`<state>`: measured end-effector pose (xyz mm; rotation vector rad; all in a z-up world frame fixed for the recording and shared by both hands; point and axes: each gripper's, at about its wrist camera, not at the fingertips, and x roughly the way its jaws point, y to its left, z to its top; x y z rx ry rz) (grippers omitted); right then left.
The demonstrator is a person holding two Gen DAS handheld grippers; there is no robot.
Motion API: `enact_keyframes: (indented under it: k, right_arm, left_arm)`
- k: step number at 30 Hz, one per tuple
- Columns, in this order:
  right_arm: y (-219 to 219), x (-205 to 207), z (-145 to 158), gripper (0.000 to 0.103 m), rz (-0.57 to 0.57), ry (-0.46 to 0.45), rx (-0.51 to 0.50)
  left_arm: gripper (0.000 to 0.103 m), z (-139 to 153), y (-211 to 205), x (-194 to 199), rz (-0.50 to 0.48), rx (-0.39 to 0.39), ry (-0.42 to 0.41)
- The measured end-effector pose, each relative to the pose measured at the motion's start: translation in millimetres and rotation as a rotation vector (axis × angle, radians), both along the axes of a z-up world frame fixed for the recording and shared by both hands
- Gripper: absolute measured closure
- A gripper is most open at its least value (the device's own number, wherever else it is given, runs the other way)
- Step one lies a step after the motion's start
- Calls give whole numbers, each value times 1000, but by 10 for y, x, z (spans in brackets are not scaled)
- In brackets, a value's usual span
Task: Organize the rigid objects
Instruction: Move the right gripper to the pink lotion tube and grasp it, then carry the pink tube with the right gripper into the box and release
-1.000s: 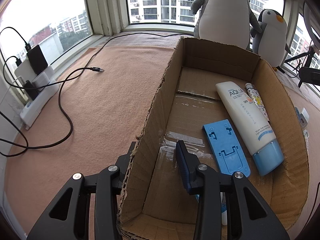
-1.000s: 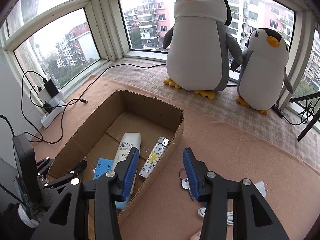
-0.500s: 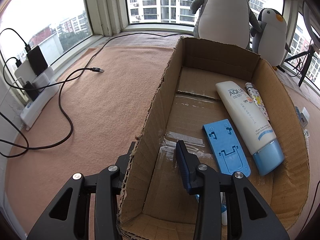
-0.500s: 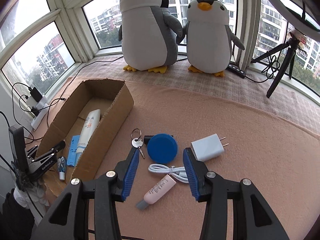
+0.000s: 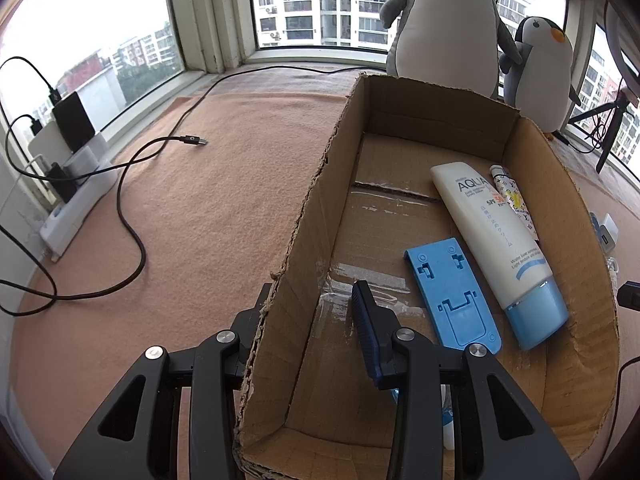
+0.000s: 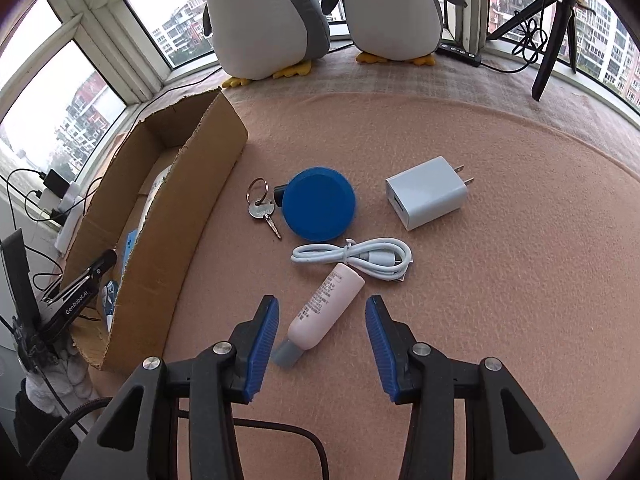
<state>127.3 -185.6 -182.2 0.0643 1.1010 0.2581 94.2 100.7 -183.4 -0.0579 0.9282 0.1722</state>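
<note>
My left gripper (image 5: pixel 312 312) is open and straddles the near left wall of the cardboard box (image 5: pixel 308 216), one finger outside, one inside. In the box lie a blue phone stand (image 5: pixel 452 292), a white AQUA sunscreen tube (image 5: pixel 492 240) and a patterned small tube (image 5: pixel 514 204). My right gripper (image 6: pixel 322 316) is open, low over the mat, with a pink tube (image 6: pixel 324 312) between its fingers. Beyond it lie a coiled white cable (image 6: pixel 352 258), a blue round case (image 6: pixel 318 208), keys (image 6: pixel 262 208) and a white charger (image 6: pixel 426 192). The box (image 6: pixel 176 216) stands left.
Two plush penguins (image 6: pixel 272 12) stand at the window. A black tripod (image 6: pixel 556 28) is at the back right. A power strip with plugs (image 5: pixel 76 196) and black cables (image 5: pixel 132 216) lie left of the box. A small white tube (image 5: pixel 448 420) lies under my left finger.
The right gripper has swung right and come down from over the box to the loose items, now straddling the pink tube. The left gripper has not moved.
</note>
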Motion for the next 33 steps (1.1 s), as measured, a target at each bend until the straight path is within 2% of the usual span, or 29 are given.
enact_keyframes:
  k: [8, 15, 22, 29, 33]
  right_arm:
    - [151, 88, -131, 65, -1, 27, -79]
    - [124, 106, -173, 85, 28, 42, -139]
    - [23, 20, -178, 85, 67, 33, -173]
    - [-90, -88, -154, 85, 36, 25, -124]
    - [-99, -132, -47, 85, 23, -10, -109]
  left_arm:
    - [66, 0, 11, -12, -2, -6, -3]
    - [66, -5, 21, -23, -2, -8, -5]
    - [66, -4, 26, -28, -1, -7, -6]
    - [66, -3, 31, -31, -2, -6, -7]
    - [66, -1, 25, -30, -2, -8, -7]
